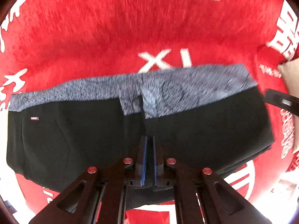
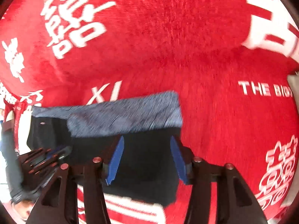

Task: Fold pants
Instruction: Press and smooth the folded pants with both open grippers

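Left wrist view: the left gripper (image 1: 150,140) has its blue pads nearly together over the black pants (image 1: 74,134); the gap between them looks pinched on a ridge of dark cloth, though blur makes it hard to be sure the cloth is really caught.
Right wrist view: the right gripper (image 2: 147,141) has its jaws spread wide, holding nothing, poised over the right end of the pants (image 2: 142,158).
Pants position: folded into a broad band on the red blanket (image 1: 93,37), grey fleecy lining (image 1: 186,85) turned out along the far edge, small label (image 1: 34,118) near the left end.
Step in hand: judged as drawing the cloth up or over for another fold, with the left side leading.
Doing it well: take the layers together at the middle and move both ends evenly, so the far grey edge stays straight; the right gripper probably needs to close on the right edge before any lift.
Edges: the right end of the pants lies just beside the right gripper's tip (image 1: 280,100) as seen from the left wrist; the near edge runs under both tools.
Open room: bare blanket stretches well beyond the far edge and to the right (image 2: 224,112).
Caution: a pale object (image 1: 291,71) sits at the far right, and the person's arm (image 2: 11,149) is close on the left.
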`<act>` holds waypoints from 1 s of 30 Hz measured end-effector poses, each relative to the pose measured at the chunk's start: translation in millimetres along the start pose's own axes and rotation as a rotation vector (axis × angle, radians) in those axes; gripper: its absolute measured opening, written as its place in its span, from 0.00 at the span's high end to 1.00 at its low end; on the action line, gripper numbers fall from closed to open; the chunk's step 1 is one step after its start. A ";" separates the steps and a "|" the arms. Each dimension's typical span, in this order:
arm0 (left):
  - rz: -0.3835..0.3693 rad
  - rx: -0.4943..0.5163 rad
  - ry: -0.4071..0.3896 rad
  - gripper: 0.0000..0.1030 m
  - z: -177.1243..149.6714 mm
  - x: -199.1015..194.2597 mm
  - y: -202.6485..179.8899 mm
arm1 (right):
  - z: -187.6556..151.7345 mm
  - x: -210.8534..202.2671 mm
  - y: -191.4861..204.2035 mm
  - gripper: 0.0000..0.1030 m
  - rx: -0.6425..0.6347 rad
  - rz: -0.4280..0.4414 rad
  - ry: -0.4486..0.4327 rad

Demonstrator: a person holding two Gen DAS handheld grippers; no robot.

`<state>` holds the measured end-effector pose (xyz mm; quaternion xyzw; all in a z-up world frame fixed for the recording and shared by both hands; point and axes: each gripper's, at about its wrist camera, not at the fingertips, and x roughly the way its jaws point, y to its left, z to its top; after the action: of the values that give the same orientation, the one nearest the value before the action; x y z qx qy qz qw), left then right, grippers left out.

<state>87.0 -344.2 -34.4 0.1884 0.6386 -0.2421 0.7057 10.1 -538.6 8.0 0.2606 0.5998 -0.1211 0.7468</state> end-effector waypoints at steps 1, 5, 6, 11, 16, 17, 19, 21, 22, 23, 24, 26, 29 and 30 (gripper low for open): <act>0.004 0.000 0.006 0.93 -3.9 5.5 -0.4 | -7.9 -3.5 4.9 0.46 -0.001 -0.002 -0.005; 0.015 0.028 -0.014 0.93 -5.9 8.7 -2.7 | -35.5 13.9 17.7 0.45 -0.037 -0.071 0.039; 0.020 0.043 -0.016 0.93 -6.3 8.1 -4.5 | -39.6 25.7 18.4 0.45 -0.055 -0.103 0.057; -0.026 0.010 -0.026 0.93 -6.6 -4.7 2.7 | -39.7 34.6 17.9 0.33 -0.028 -0.102 0.042; -0.149 -0.105 -0.072 0.93 -20.9 -33.8 35.3 | -42.7 33.3 18.1 0.26 -0.050 -0.084 0.038; -0.190 -0.125 -0.091 0.93 -26.6 -41.1 42.4 | -43.6 33.4 20.3 0.24 -0.066 -0.082 0.041; -0.243 -0.159 -0.117 0.93 -36.3 -51.9 53.4 | -44.0 33.2 26.0 0.24 -0.090 -0.094 0.042; -0.259 -0.182 -0.123 0.93 -40.9 -56.2 55.4 | -46.6 26.7 26.8 0.24 -0.087 -0.078 0.034; -0.257 -0.193 -0.120 0.93 -44.4 -57.2 57.0 | -47.5 23.5 26.3 0.24 -0.076 -0.058 0.031; -0.247 -0.202 -0.112 0.93 -46.0 -55.2 55.8 | -49.7 19.7 24.8 0.24 -0.063 -0.039 0.029; -0.226 -0.209 -0.096 0.93 -48.1 -52.2 53.7 | -52.5 16.5 23.3 0.24 -0.052 -0.025 0.028; -0.195 -0.223 -0.070 0.93 -52.5 -44.7 49.9 | -58.6 10.8 22.7 0.24 -0.053 -0.015 0.016; -0.162 -0.258 -0.057 0.93 -63.3 -40.0 44.6 | -65.2 7.4 26.6 0.24 -0.087 -0.026 0.003; -0.147 -0.265 -0.054 0.93 -66.6 -40.8 43.0 | -66.0 6.9 27.6 0.24 -0.097 -0.027 0.003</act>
<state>55.4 -266.9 -3.3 0.0396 0.6579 -0.2117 0.7217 -29.5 -479.4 -1.4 0.2163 0.6094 -0.1016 0.7560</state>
